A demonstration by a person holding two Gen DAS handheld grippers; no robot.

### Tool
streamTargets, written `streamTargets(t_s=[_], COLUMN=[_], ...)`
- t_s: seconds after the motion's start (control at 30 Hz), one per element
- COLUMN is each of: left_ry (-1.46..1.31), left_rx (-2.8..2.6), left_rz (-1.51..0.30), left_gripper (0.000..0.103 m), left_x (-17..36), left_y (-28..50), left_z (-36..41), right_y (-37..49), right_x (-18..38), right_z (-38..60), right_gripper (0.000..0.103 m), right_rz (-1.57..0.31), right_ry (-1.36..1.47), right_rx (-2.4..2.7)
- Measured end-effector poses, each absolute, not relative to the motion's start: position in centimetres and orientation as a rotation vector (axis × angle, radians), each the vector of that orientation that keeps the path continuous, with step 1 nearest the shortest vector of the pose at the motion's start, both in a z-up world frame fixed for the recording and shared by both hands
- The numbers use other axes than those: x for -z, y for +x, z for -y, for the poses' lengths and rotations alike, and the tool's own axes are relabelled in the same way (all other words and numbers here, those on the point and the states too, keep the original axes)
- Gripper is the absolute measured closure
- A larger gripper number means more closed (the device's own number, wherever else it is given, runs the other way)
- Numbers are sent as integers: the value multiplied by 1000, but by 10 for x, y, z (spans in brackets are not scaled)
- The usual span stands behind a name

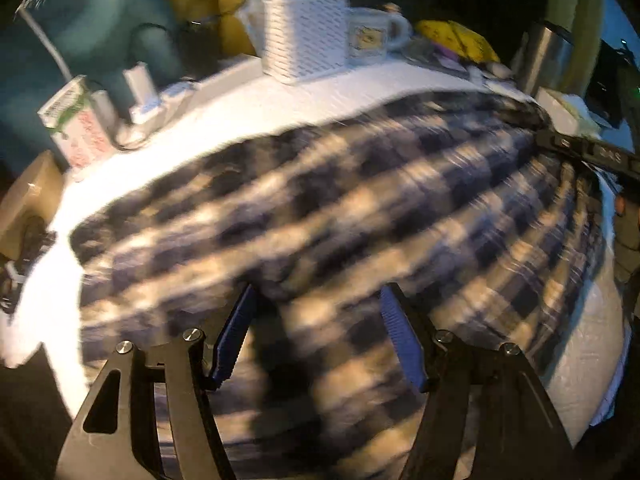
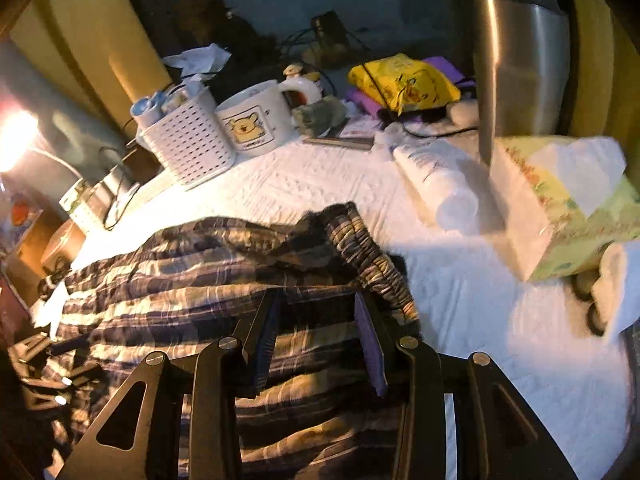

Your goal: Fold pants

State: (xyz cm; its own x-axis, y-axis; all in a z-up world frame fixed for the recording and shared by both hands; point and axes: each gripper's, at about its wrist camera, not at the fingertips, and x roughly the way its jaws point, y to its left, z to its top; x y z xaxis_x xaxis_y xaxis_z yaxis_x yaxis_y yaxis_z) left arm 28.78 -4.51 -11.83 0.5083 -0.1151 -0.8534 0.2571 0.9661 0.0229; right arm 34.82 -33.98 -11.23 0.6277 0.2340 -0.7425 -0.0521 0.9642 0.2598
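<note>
Pants (image 2: 248,280) plaid, unlabelled; mug (image 2: 256,120) bear print, lettering illegible.

I see a worktop (image 2: 500,320) covered in white quilted cloth, pushed against a teal wall (image 1: 100,20) with yellow panels (image 2: 80,32) beside it. A bright lamp glare (image 2: 16,140) at my left edge throws warm light across the cloth; the far corners stay dim.

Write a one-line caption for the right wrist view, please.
Right gripper, jaws apart, above plaid pants on a white cloth.
</note>
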Motion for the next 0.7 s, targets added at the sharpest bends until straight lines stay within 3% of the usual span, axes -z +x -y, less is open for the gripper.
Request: streamTargets(t_s=[0.33,0.4,0.5,0.7], left_ry=[139,124,110,85], left_rx=[143,149,152,153], left_rz=[-988,-988,-999,-986], left_gripper=[38,38,38,36], left_x=[114,117,125,137], left_y=[344,353,365,380], left_z=[-17,-22,-28,-39], right_y=[344,355,376,408], right_x=[74,79,96,119], right_z=[331,321,316,314], right_gripper=[63,63,76,75], right_rz=[-788,-810,-879,-956], right_ry=[190,168,223,238], right_rx=[-219,-225,-212,-129])
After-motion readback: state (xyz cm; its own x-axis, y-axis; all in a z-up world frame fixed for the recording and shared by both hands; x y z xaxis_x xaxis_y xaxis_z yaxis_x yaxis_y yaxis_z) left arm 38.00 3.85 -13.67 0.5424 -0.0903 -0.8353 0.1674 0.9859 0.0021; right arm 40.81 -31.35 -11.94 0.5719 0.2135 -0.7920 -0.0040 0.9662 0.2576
